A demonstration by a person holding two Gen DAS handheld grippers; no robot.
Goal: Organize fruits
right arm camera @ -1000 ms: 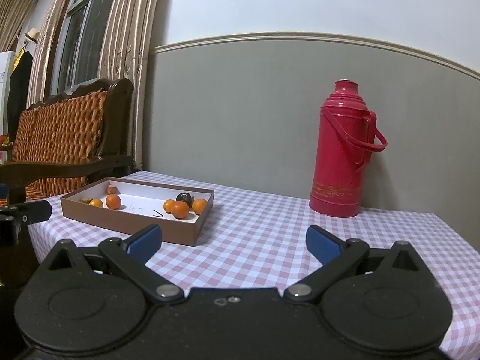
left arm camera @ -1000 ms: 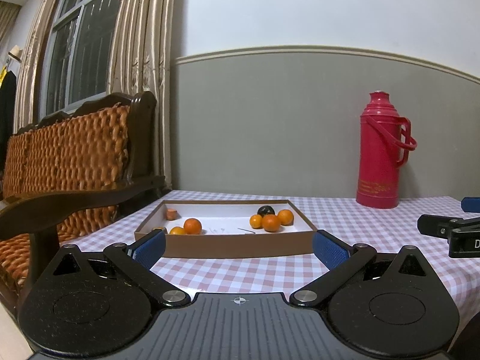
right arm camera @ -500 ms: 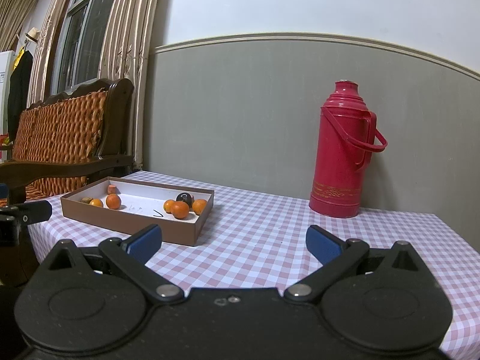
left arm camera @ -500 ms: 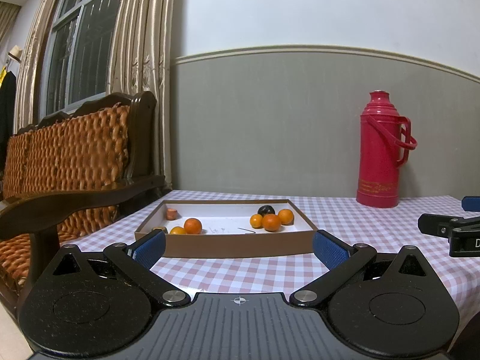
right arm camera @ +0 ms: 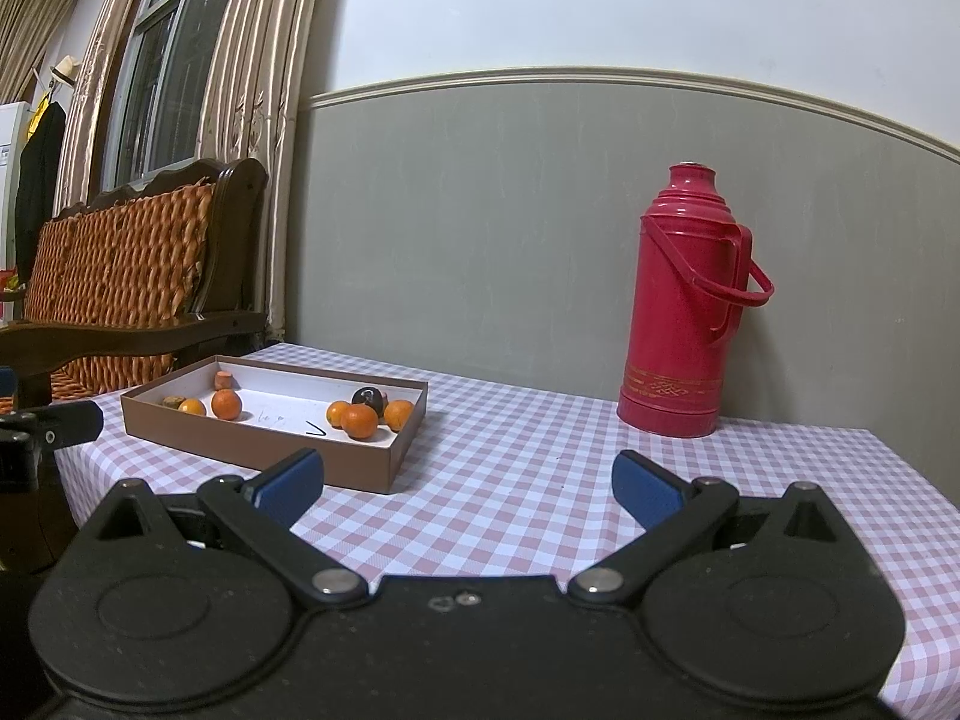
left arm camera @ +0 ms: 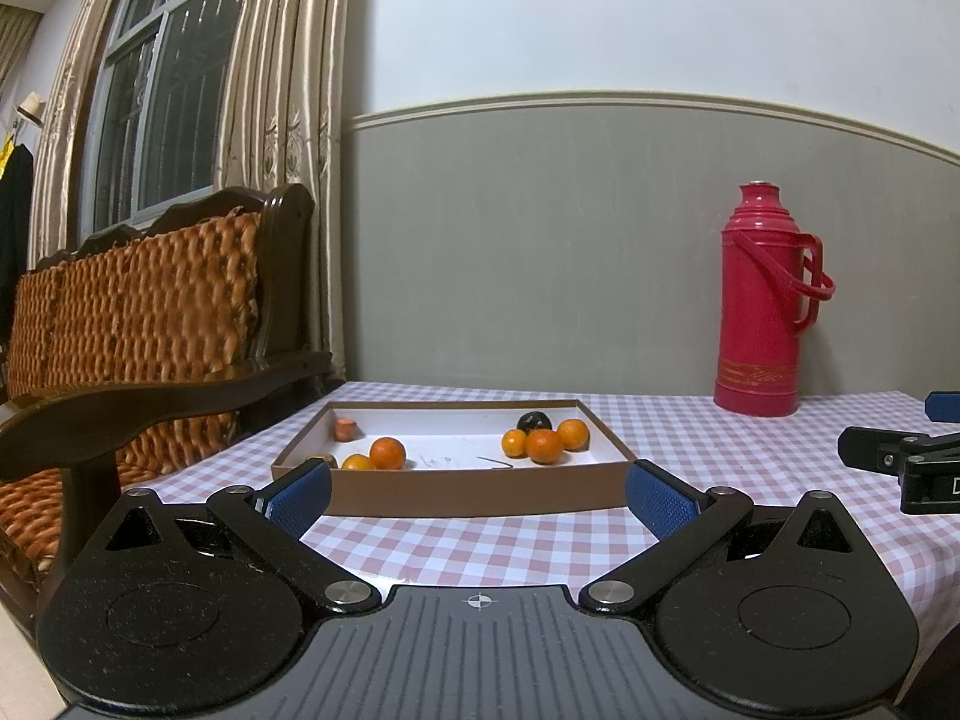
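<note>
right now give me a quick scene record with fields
surface: checked tablecloth
container: shallow brown box, open top
fruit in box: five oranges in two groups, three at its right end, two at its left; one dark fruit behind the three
other: red thermos, upright by the wall
left gripper: open, empty
right gripper: open, empty
</note>
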